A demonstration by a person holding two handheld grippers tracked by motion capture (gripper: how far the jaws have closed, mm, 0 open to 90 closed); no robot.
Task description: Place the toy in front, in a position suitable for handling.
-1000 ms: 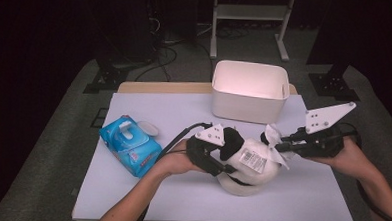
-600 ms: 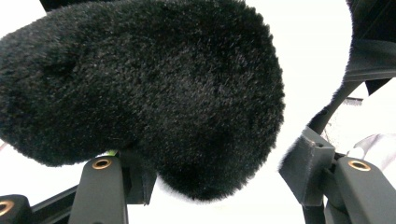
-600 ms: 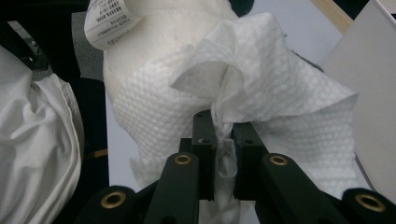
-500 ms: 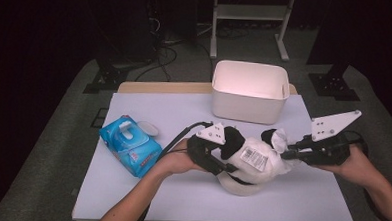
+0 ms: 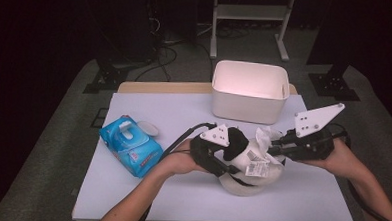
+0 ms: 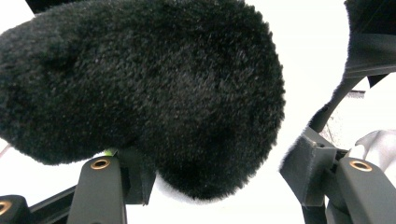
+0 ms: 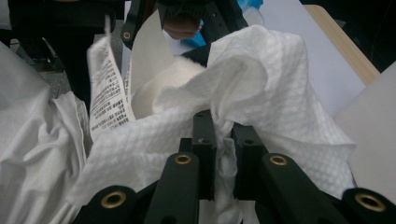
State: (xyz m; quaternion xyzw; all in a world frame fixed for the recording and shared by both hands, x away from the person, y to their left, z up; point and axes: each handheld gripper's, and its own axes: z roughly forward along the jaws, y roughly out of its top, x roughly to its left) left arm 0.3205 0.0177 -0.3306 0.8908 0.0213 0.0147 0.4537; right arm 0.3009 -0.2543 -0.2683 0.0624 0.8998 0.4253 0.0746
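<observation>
1. The white bin (image 5: 250,93) stands at the far side of the table (image 5: 190,200), and everything else is placed from it. Its pale inside looks bare from the high view.
2. Just in front of the bin lies a plush toy (image 5: 249,165), white with a black fuzzy part and a printed tag (image 5: 256,165) hanging off it.
3. The left gripper (image 5: 232,152) comes at the toy from the side away from the bin's right end. In the left gripper view its jaws stand apart with the toy's black fur (image 6: 154,93) bulging between them (whether the pads actually press on the fur I cannot tell).
4. The right gripper (image 5: 277,146) sits in front of the bin's right corner, close beside the toy. Its jaws are pinched tight on a white wet wipe (image 7: 261,93), which spreads in crumpled folds over the toy's white body; from above the wipe (image 5: 268,136) shows as a small white tuft between bin and toy.
5. A blue wipe pack (image 5: 130,145) lies well to the left of the bin, nearer the person. Its lid is flipped open.
6. The tag with its printed lines (image 7: 109,100) stands upright just left of the wipe in the right gripper view.
</observation>
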